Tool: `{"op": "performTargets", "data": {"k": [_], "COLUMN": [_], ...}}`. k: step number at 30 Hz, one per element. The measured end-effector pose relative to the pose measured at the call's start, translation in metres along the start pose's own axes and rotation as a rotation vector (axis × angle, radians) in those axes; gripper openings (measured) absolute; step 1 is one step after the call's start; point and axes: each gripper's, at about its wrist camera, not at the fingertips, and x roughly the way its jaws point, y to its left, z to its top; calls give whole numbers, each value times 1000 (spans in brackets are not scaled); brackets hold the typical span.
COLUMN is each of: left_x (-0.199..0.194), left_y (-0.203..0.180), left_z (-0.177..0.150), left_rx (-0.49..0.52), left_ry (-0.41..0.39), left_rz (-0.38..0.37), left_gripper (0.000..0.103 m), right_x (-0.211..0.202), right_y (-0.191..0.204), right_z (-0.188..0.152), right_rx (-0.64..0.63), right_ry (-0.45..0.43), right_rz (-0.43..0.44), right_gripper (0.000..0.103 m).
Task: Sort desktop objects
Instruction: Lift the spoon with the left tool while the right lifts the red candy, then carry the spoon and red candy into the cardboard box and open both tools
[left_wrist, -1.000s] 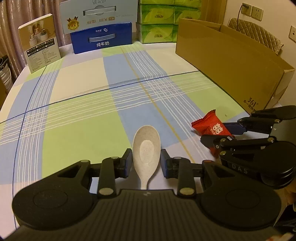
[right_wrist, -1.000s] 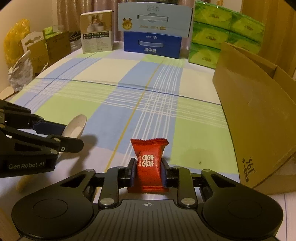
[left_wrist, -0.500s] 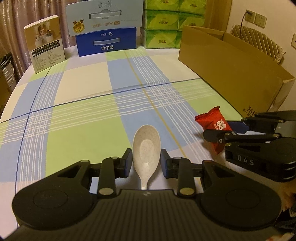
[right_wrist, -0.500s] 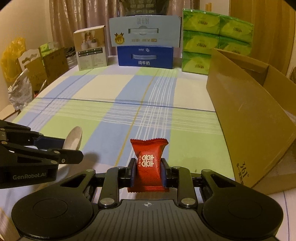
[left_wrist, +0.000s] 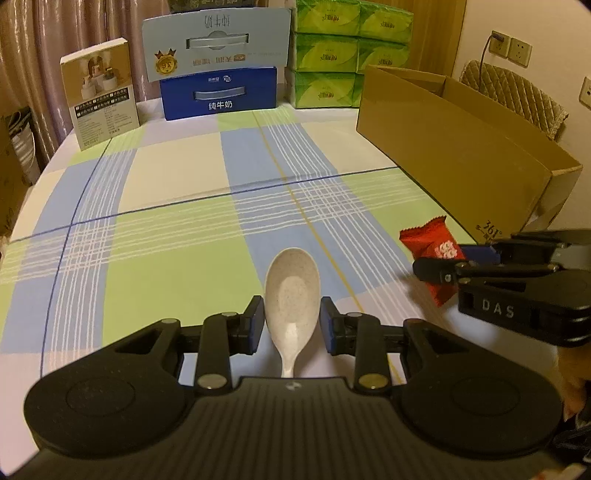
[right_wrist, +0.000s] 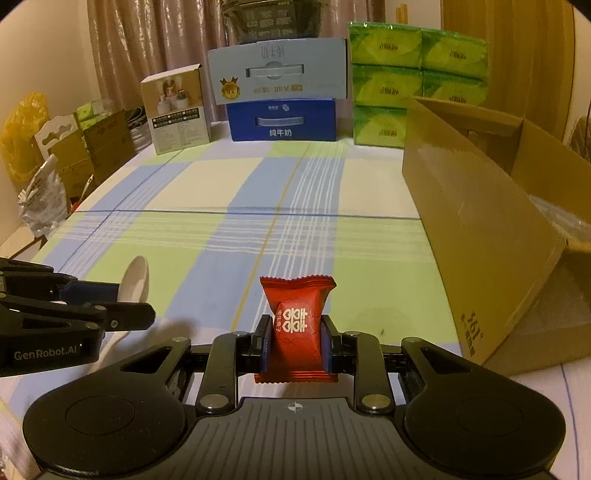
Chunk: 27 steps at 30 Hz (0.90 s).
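Observation:
My left gripper (left_wrist: 291, 325) is shut on a cream speckled spoon (left_wrist: 291, 288), bowl pointing forward, held above the checked tablecloth. My right gripper (right_wrist: 295, 339) is shut on a red candy packet (right_wrist: 297, 321) with white characters, also lifted off the cloth. In the left wrist view the right gripper (left_wrist: 439, 264) with the candy packet (left_wrist: 432, 247) is at the right. In the right wrist view the left gripper (right_wrist: 129, 306) with the spoon (right_wrist: 135, 280) is at the left. An open brown cardboard box (right_wrist: 480, 229) stands on the table's right side.
At the table's far end stand a small white product box (left_wrist: 99, 92), a blue milk carton with a pale blue one on top (left_wrist: 218, 92) and stacked green tissue packs (left_wrist: 347, 55). Bags and cartons (right_wrist: 55, 166) sit past the left edge. A quilted chair back (left_wrist: 513, 96) stands behind the box.
Both grippers have risen a little with their objects, so more of the far boxes and the room shows. The grips on the spoon and the candy packet are unchanged.

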Motion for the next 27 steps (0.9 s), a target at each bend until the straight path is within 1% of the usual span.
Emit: {"op": "performTargets", "data": {"k": [5,9,13,16,20,24,27], "left_x": [-6,-10,-17,-24,-39,-50,-53], "left_y": [-7,-12,-14,-24,-51,-92,-126], "left_z": [5,13,22,34,61,98,126], "left_rx": [10,23,4,-8,8,41,54], "left_ry": [-11,-26,-38,-48,-91,-140,-162], "left_rz": [-17,-15,-9,-26,-71,-123,-168], "left_gripper": [27,27,27,27,27,27,27], "right_x": [-4,-12,-26,-44,-80,-115,-133], "right_y": [0,1,-1,-7,-29,-69,-102], "right_z": [4,10,17,27,49,76,92], "right_rx": [3,1,10,17,24,48,60], "right_ry": [-19,-43,-75,-113,-181,-244,-268], "right_rz": [6,6,-2,-9,-34,-87,-129], "right_gripper": [23,23,23,23,23,23,23]}}
